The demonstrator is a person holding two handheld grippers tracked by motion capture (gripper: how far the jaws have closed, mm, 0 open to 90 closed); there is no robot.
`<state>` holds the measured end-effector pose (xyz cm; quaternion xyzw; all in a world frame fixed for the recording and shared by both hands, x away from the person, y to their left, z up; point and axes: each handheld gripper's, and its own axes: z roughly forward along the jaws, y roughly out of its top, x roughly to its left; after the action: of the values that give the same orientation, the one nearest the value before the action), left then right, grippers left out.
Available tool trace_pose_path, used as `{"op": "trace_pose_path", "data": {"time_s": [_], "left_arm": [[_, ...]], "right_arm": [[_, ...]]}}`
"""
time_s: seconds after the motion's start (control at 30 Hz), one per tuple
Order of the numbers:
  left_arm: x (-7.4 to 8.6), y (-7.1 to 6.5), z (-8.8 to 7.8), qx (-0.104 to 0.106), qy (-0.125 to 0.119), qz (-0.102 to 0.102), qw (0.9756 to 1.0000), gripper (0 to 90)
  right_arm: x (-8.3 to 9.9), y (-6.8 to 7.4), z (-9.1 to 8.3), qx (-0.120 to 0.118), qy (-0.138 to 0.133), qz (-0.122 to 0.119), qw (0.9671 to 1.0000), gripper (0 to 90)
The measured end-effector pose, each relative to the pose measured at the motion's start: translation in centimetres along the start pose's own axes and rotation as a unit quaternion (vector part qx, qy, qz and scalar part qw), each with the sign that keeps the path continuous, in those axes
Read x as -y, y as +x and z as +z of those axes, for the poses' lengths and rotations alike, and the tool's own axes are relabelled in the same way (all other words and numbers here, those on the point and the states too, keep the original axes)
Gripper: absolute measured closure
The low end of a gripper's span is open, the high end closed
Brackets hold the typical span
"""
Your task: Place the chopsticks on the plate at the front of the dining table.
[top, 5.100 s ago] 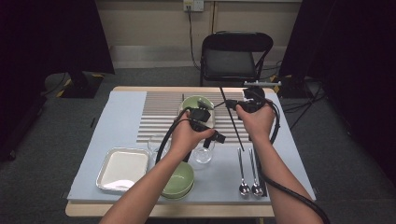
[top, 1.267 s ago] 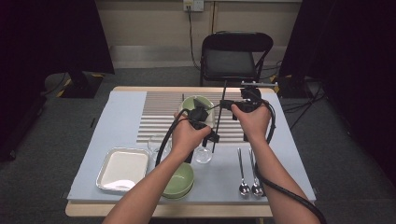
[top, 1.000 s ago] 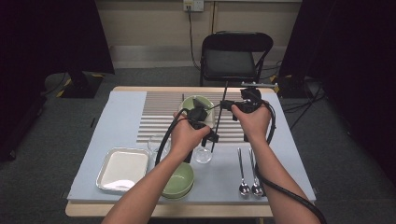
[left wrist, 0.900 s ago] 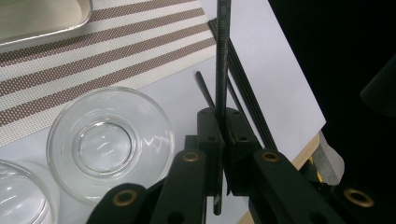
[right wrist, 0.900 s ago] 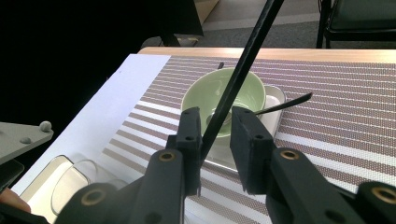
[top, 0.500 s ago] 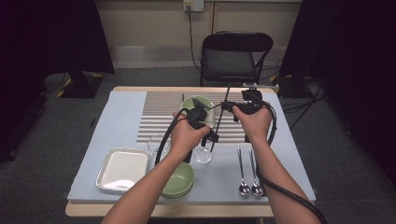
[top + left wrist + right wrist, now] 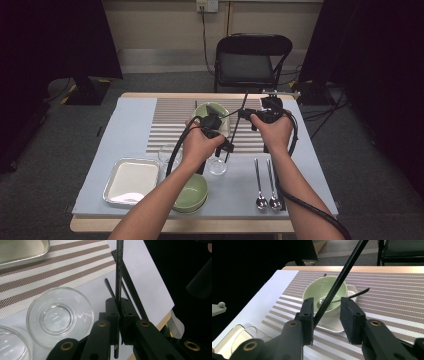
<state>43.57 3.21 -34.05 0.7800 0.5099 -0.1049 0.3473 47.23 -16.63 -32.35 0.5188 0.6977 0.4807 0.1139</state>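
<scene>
A wooden table covered by a pale blue-grey cloth (image 7: 125, 135) is seen in the high view, with a brown-and-white striped placemat (image 7: 175, 120) laid across its far half. On the mat a light green bowl (image 7: 324, 290) is set on a small white square dish (image 7: 332, 327), and a spoon is rested inside the bowl with its dark handle (image 7: 359, 293) pointing out over the rim. A rectangular silver metal tray (image 7: 131, 181) and a second green bowl (image 7: 192, 192) are placed at the near edge, two clear round glasses (image 7: 60, 315) stand side by side on the cloth near the left hand, and two metal spoons (image 7: 265, 185) lie parallel at the near right.

A long thin black chopstick (image 7: 119, 277) is held above the table between the two hands. The left gripper (image 7: 119, 315) is closed tightly on it: in the left gripper view the stick is clamped between the two black pads, its short lower end projecting below them and its long part rising away. More black sticks (image 7: 132, 290) are seen lying on the cloth beyond.

The right gripper (image 7: 327, 315) is parted wide. In the right gripper view the same chopstick is seen slanting through the gap, lying against the inner face of the left-hand pad (image 7: 308, 315) and well clear of the other pad, so it is not pinched there.
</scene>
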Motion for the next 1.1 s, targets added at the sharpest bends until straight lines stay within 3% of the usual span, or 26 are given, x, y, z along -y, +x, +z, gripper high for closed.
{"op": "trace_pose_path", "data": {"time_s": [0.07,0.27,0.4,0.5,0.6,0.73,1.1], "left_arm": [[0.0,0.1,-0.1,-0.004,0.006,0.006,1.0000,86.9],[-0.1,0.5,-0.1,-0.007,0.000,-0.004,1.0000,87.0],[-0.1,0.7,-0.3,-0.011,0.004,0.003,0.9999,86.9],[-0.1,0.6,-0.2,-0.011,0.000,-0.003,0.9999,86.9],[-0.1,0.8,-0.4,-0.013,0.006,0.006,0.9999,86.9],[-0.1,0.8,-0.4,-0.013,-0.001,-0.004,0.9999,86.8],[0.0,1.2,-0.8,-0.018,-0.001,-0.005,0.9998,86.8]], "right_arm": [[0.0,-0.1,0.0,0.000,0.000,0.001,1.0000,61.8],[-0.2,-0.4,-0.2,0.007,-0.002,-0.008,0.9999,55.2],[-0.3,-0.7,-0.4,0.008,0.009,-0.010,0.9999,50.2],[-0.2,-1.1,-0.3,0.003,0.018,-0.008,0.9998,45.6],[0.0,-1.5,-0.3,0.009,0.024,-0.015,0.9996,43.0],[0.4,-2.1,-0.3,0.016,0.030,-0.016,0.9993,37.9],[1.3,-3.4,-0.4,0.035,0.046,-0.022,0.9981,25.4]]}}
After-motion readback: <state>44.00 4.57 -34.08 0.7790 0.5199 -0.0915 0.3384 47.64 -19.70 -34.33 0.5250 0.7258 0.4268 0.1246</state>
